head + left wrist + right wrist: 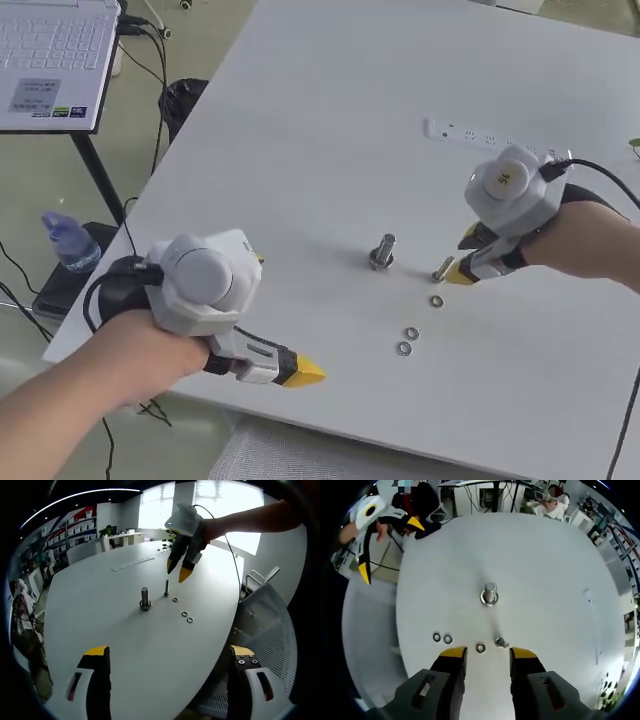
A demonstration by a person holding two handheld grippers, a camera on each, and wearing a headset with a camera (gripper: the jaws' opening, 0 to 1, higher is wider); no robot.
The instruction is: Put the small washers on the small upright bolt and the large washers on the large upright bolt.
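Two bolts stand on the white bench (pixel 300 150): one large steel bolt (pixel 382 252) with a wide base and one small steel bolt (pixel 443 270), thinner and shorter. They are near each other but apart. Each has its long axis vertical, with the shank pointing straight up off the bench.

Three steel ring washers (pixel 411 333) lie flat on the bench in a loose line. One is just beside the small bolt and the other two are close together farther along. In the right gripper view the count is the same: the large bolt (pixel 489 594), the small bolt (pixel 501 642) and the three washers (pixel 448 639).

The right gripper (pixel 464 256) hangs just over the small bolt. Its jaws are apart and hold nothing, and the small bolt and the nearest washer sit just ahead of their yellow tips. The left gripper (pixel 300 371) hovers at the near edge of the bench, well apart from the bolts. Its jaws are spread wide and empty in the left gripper view. A white power strip (pixel 475 135) lies farther back on the bench.
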